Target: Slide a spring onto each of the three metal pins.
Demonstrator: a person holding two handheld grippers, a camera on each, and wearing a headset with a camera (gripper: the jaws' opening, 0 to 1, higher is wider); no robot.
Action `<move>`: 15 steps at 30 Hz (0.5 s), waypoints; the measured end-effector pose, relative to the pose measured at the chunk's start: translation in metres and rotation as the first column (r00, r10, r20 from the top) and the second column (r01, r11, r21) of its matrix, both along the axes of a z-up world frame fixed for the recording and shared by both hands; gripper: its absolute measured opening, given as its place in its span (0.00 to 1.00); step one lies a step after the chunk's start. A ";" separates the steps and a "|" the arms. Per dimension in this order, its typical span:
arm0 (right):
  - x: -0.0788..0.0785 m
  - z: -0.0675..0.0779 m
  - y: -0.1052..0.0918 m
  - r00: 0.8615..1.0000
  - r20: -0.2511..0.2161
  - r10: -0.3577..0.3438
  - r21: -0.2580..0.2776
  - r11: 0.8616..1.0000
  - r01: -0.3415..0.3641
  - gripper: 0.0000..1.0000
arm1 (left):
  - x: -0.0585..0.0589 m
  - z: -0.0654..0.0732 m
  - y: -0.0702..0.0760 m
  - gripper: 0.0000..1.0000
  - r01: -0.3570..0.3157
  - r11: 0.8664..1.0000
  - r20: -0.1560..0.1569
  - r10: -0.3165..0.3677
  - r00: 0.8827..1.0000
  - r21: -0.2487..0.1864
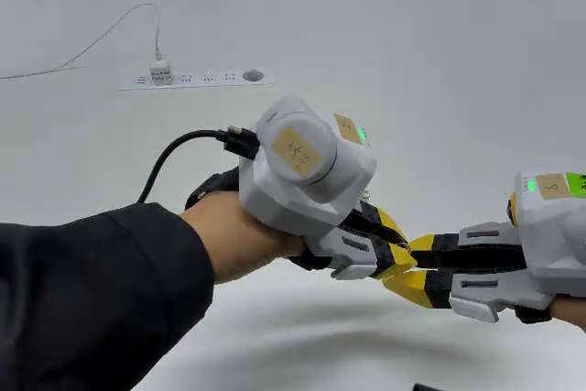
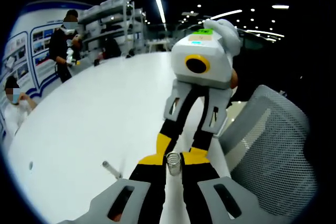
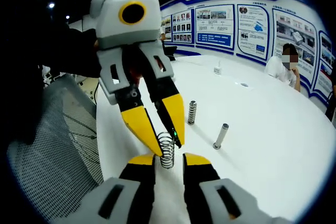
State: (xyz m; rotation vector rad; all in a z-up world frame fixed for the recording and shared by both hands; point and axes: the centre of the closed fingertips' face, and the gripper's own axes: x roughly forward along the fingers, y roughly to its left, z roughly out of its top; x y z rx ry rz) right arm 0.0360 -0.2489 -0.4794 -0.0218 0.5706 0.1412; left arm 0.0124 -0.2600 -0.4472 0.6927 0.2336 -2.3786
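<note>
Hand-held grippers tip-to-tip (left (image 1: 399,246), right (image 1: 408,265))

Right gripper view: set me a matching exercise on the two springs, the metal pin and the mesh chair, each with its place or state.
1 nearer spring
2 farther spring
3 metal pin
4 mesh chair

A smooth, on the table, no coil on it
B beside the table, past its edge
C up off the table, between yellow fingers
D coiled, upright on the table

Pairs: 1-C, 2-D, 3-A, 4-B
</note>
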 end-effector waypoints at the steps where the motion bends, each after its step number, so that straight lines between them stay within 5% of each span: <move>1: 0.000 0.000 0.000 1.000 0.000 0.000 -0.002 1.000 0.000 0.21 | 0.000 0.000 0.000 0.10 -0.001 1.000 0.000 0.001 1.000 0.000; 15: -0.009 -0.002 -0.011 0.998 -0.006 -0.055 -0.009 0.998 0.055 0.36 | 0.010 0.005 -0.006 0.10 -0.023 1.000 0.018 0.023 1.000 0.000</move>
